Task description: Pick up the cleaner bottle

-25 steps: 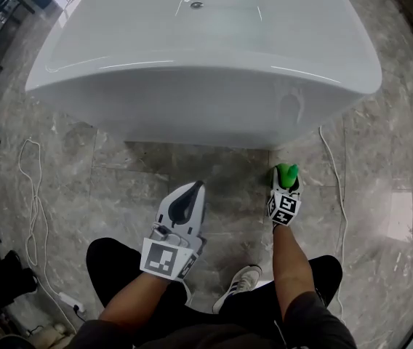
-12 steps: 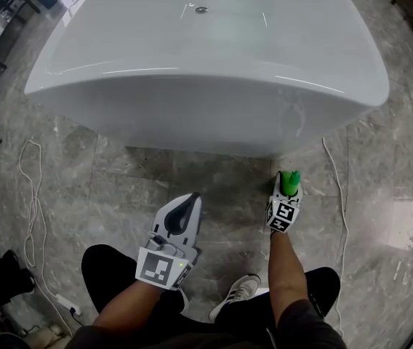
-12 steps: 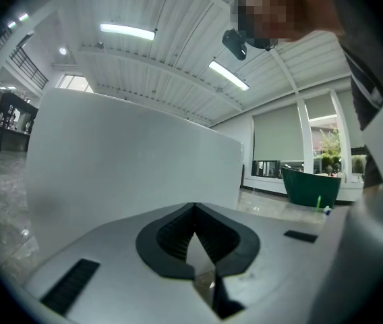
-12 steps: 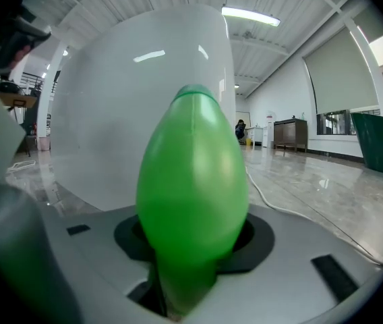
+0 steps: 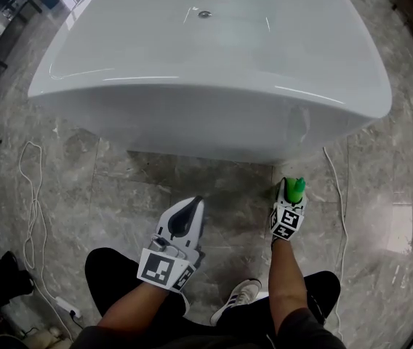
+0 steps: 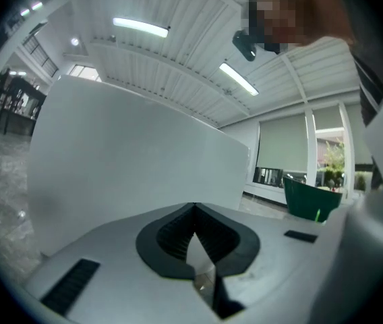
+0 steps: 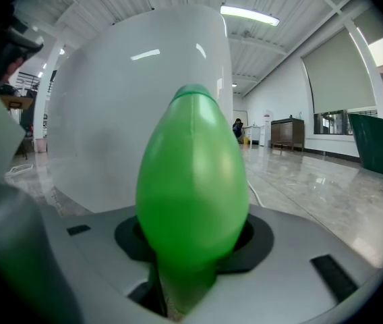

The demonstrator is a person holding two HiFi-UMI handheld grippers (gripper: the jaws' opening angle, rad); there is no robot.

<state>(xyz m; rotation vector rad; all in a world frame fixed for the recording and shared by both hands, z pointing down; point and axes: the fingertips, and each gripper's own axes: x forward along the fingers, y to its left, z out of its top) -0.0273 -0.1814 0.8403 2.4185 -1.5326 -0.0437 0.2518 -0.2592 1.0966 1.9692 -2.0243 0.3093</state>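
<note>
The right gripper is closing on the glossy, egg-shaped green cleaner bottle; left gripper pinched together.

White bathtub, grey marble floor (glossy, veined), white cable at left, ceiling strip lights

Green cleaner bottle between the right gripper's closing jaws; white bathtub just behind

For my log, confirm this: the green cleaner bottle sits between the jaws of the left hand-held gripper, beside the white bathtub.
Wrong gripper. The green cleaner bottle sits between the closing jaws of the right hand-held gripper, beside the white bathtub; the right gripper view shows it.
</note>
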